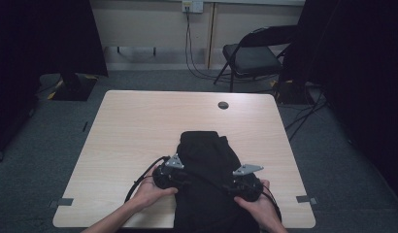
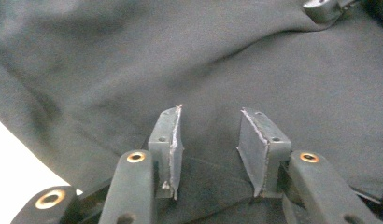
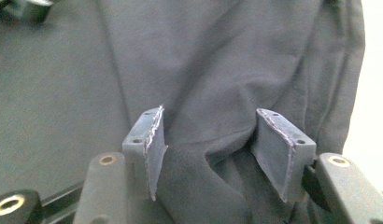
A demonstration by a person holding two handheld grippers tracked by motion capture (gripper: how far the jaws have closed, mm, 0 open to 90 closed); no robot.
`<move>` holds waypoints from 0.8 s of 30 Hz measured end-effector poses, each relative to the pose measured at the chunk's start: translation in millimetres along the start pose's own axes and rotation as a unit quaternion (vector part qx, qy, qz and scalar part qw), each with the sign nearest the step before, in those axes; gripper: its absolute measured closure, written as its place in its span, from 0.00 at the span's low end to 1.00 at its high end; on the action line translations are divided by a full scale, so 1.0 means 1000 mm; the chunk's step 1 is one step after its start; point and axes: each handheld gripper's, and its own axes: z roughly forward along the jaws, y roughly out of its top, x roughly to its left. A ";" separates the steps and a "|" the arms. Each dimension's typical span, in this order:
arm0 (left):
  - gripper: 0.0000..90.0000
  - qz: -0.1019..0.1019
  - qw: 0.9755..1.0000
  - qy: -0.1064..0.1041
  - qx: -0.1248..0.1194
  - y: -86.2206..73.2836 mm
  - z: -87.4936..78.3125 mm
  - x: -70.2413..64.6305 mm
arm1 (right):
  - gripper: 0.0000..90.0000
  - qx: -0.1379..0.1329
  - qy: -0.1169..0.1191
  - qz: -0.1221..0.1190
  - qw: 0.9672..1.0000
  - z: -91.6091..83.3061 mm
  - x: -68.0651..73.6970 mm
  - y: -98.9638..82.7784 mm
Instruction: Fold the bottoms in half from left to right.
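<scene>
While black garment (image 1: 205, 160) lies flat, left gripper (image 2: 210, 149) and right gripper (image 3: 206, 151) straddle folds.

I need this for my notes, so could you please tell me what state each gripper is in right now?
Left gripper: open, jaws apart over the black garment, gripping nothing.
Right gripper: open, a fold of the garment between its pads, not pinched.

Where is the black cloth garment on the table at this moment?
In the high view, the black cloth garment lies on the near middle of the light wooden table, its near end hanging over the near edge, between the left tool and right tool.
</scene>
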 end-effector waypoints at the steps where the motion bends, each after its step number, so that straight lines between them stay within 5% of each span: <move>1: 0.64 0.000 1.000 -0.006 0.002 -0.001 -0.001 -0.002 | 0.49 0.006 0.009 0.002 1.000 -0.004 0.005 -0.003; 3: 0.64 0.004 1.000 -0.009 0.009 -0.001 -0.003 -0.002 | 0.50 0.011 0.008 0.001 1.000 -0.007 0.010 -0.006; 5: 0.64 0.005 1.000 -0.010 -0.010 -0.001 -0.010 0.001 | 0.51 -0.004 0.008 -0.016 1.000 -0.016 0.016 -0.003; 6: 0.64 -0.012 0.999 0.002 -0.029 0.004 -0.019 0.011 | 0.50 -0.045 -0.005 -0.009 0.999 -0.025 0.007 0.009; 9: 0.64 -0.031 0.998 0.020 -0.043 0.008 -0.025 0.026 | 0.47 -0.067 -0.017 0.012 0.998 -0.024 -0.012 0.026; 10: 0.64 -0.042 0.997 0.032 -0.051 0.009 -0.026 0.035 | 0.45 -0.076 -0.034 0.024 0.996 -0.014 -0.033 0.044; 11: 0.64 -0.057 0.996 0.042 -0.055 0.011 -0.026 0.044 | 0.45 -0.076 -0.034 0.024 0.996 -0.014 -0.033 0.044; 13: 0.65 -0.110 0.989 0.051 -0.080 0.011 -0.023 0.068 | 0.41 -0.082 -0.038 0.044 0.995 0.012 -0.059 0.065; 16: 0.64 -0.112 0.989 0.070 -0.070 0.012 -0.015 0.080 | 0.38 -0.078 -0.025 0.068 0.994 0.029 -0.072 0.074; 18: 0.59 -0.135 0.985 0.065 -0.085 0.013 -0.010 0.087 | 0.32 -0.066 -0.010 0.077 0.995 0.046 -0.076 0.079; 21: 0.55 -0.127 0.987 0.071 -0.064 0.015 0.002 0.088 | 0.26 -0.050 -0.017 0.070 0.996 0.060 -0.075 0.080; 24: 0.51 -0.125 0.987 0.078 -0.069 0.018 0.009 0.090 | 0.21 -0.039 -0.027 0.069 0.996 0.068 -0.077 0.078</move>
